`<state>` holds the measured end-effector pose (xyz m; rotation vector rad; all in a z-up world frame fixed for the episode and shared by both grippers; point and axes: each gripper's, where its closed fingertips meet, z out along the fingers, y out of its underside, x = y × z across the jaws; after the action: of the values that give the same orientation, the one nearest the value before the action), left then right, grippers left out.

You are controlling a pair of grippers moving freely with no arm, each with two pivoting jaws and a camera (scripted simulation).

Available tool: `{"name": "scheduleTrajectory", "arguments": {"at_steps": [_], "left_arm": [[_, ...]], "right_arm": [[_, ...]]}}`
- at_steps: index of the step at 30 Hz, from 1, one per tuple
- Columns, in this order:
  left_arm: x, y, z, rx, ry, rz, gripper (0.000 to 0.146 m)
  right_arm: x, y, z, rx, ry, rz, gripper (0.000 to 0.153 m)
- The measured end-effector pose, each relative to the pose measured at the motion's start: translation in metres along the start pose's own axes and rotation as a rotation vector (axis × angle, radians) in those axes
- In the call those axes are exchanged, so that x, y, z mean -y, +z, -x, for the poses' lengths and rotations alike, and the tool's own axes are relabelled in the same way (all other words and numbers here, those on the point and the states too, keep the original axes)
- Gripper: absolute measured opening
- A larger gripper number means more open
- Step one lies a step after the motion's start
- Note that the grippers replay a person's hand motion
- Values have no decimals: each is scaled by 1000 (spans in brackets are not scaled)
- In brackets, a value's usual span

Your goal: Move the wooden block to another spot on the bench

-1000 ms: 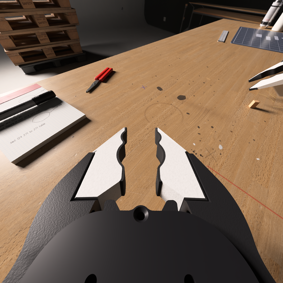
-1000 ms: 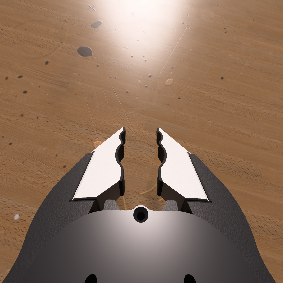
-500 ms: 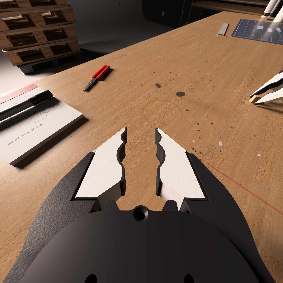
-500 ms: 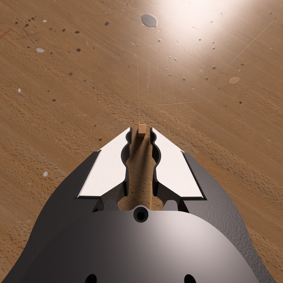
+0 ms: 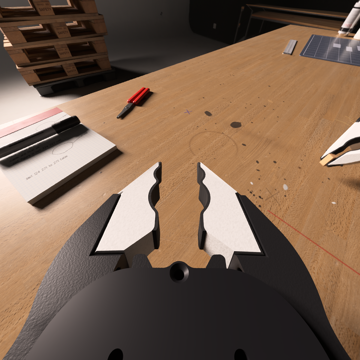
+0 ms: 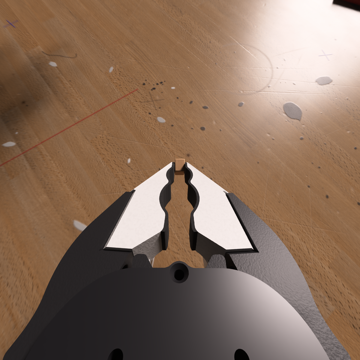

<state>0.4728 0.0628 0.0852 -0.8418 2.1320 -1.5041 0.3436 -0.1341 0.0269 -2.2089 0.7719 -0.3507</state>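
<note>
The small wooden block [image 6: 179, 165] is pinched between the tips of my right gripper [image 6: 179, 168], which is shut on it and holds it above the bench. In the left wrist view the same block [image 5: 326, 160] shows at the right edge, in the right gripper's white fingers [image 5: 342, 150], lifted clear of the bench with a shadow below. My left gripper [image 5: 179, 165] is open and empty, hovering over the bench [image 5: 214, 87] near a faint ring mark.
Red-handled pliers [image 5: 134, 101] lie far left of centre. A notepad [image 5: 58, 155] with a black marker [image 5: 39, 132] sits at the left. A metal bar [image 5: 290, 46] and a dark cutting mat [image 5: 331, 50] lie far right. Stacked pallets [image 5: 54, 39] stand beyond the bench.
My right gripper closed on the wooden block and lifted it off the bench, turning toward the red line. The left gripper shifted only slightly.
</note>
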Motion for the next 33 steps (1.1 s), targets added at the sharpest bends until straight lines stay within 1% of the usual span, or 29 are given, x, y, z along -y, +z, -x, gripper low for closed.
{"name": "scheduleTrajectory", "arguments": {"at_steps": [5, 9, 14, 17, 18, 23, 27, 30, 33], "left_arm": [[1, -4, 9, 23, -18, -11, 36], [-2, -4, 13, 35, -16, -1, 36], [-5, -3, 17, 44, -15, 9, 36], [-6, -2, 22, 60, -9, 16, 36], [-5, -2, 22, 60, -13, 12, 36], [3, -6, 22, 59, -7, -13, 36], [2, -11, 23, 90, 30, -13, 36], [-2, -10, 26, 102, 21, -13, 36], [-7, -7, 30, 111, 7, -4, 36]], "right_arm": [[3, 19, 6, 34, -6, 29, 9], [2, 26, 11, 42, -36, 58, 9], [2, 29, 13, 47, -12, 52, 9], [4, 26, 13, 50, 12, 46, 34], [6, 23, 12, 40, 14, 36, 37], [26, 4, 12, -20, 26, -72, 39], [42, -6, 16, -47, 94, -171, 42], [55, -14, 22, -62, 146, -250, 43], [70, -20, 27, -50, 197, -340, 43]]}}
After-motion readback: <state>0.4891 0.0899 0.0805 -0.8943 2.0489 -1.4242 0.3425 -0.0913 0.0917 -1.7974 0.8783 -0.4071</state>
